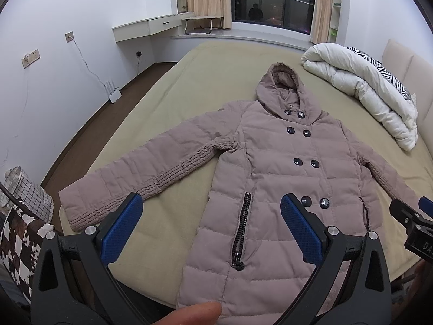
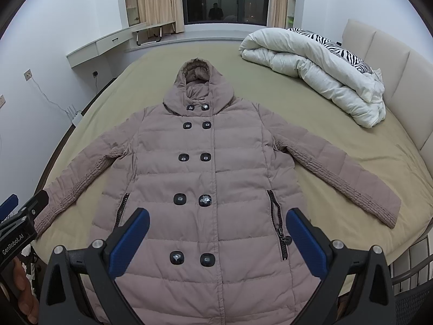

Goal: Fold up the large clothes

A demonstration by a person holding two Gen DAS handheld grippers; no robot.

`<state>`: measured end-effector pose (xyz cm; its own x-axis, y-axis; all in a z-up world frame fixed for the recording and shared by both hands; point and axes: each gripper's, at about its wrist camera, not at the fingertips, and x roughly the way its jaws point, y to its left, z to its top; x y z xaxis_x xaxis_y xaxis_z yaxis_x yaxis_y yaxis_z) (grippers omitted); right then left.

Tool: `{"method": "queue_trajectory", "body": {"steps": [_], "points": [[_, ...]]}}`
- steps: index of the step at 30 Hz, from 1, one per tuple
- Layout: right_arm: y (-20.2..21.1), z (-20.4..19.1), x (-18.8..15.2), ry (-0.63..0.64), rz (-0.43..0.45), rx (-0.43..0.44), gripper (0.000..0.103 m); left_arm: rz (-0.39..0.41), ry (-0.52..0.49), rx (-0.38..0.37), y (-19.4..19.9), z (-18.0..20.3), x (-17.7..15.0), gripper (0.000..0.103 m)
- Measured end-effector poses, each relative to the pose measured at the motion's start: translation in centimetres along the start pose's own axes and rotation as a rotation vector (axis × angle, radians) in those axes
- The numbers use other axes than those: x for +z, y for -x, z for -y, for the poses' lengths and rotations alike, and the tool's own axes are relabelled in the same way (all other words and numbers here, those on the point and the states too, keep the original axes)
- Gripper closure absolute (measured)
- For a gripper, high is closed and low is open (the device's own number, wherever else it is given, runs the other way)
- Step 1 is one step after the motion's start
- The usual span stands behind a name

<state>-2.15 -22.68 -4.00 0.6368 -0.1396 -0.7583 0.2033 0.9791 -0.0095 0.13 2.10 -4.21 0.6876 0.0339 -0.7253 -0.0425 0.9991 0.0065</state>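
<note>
A large dusty-pink hooded puffer coat lies flat, face up, on the bed, sleeves spread to both sides, hood pointing away; it also shows in the right wrist view. It has black double-breasted buttons and zip pockets. My left gripper is open and empty, held above the coat's lower left side. My right gripper is open and empty, held above the coat's lower front. Each gripper shows at the edge of the other's view: the right one, the left one.
The bed has an olive sheet and a beige headboard on the right. A rolled white duvet with a zebra pillow lies at the far right. A checked basket stands at the left, a router on the floor.
</note>
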Motion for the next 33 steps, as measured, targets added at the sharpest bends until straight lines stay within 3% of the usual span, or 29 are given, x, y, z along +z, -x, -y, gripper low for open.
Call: {"method": "queue_trajectory", "body": {"steps": [8, 11, 14, 15, 17, 19, 22, 24, 26, 29, 33], "points": [[-0.4, -0.1, -0.9, 0.004, -0.011, 0.0, 0.0, -0.001, -0.008, 0.021, -0.2, 0.6, 0.5, 0.0], [-1.2, -0.5, 0.3, 0.007, -0.026, -0.002, 0.0, -0.008, -0.01, 0.03, -0.7, 0.6, 0.4, 0.0], [-1.6, -0.3, -0.1, 0.007, -0.033, -0.001, 0.0, -0.018, 0.005, -0.001, -1.6, -0.2, -0.1, 0.0], [-1.7, -0.2, -0.1, 0.003, -0.032, 0.005, 0.0, -0.042, 0.039, -0.045, -2.2, -1.1, -0.6, 0.0], [-1.8, 0.1, 0.0, -0.014, -0.02, 0.031, 0.0, -0.118, 0.145, -0.154, -4.2, -3.5, -1.7, 0.0], [-1.9, 0.7, -0.2, -0.054, 0.01, 0.079, 0.0, -0.145, 0.252, -0.211, -5.8, -6.2, -3.1, 0.0], [-2.4, 1.1, -0.3, -0.122, 0.042, 0.13, 0.0, -0.105, 0.433, -0.251, -7.4, -11.4, -5.8, 0.0], [-3.1, 0.9, -0.2, -0.144, 0.038, 0.158, 0.0, -0.149, 0.55, -0.212, -8.8, -15.2, -7.5, 0.0], [-4.0, 0.1, -0.3, -0.131, 0.017, 0.183, 0.0, -0.216, 0.682, -0.24, -10.5, -19.1, -9.0, 0.0], [-4.9, -1.3, -0.3, -0.125, -0.009, 0.244, 0.0, -0.115, 0.981, -0.319, -11.8, -24.8, -12.0, 0.0], [-5.8, -2.9, -0.1, -0.127, -0.035, 0.316, 0.0, -0.026, 1.278, -0.368, -14.8, -29.2, -14.7, 0.0]]}}
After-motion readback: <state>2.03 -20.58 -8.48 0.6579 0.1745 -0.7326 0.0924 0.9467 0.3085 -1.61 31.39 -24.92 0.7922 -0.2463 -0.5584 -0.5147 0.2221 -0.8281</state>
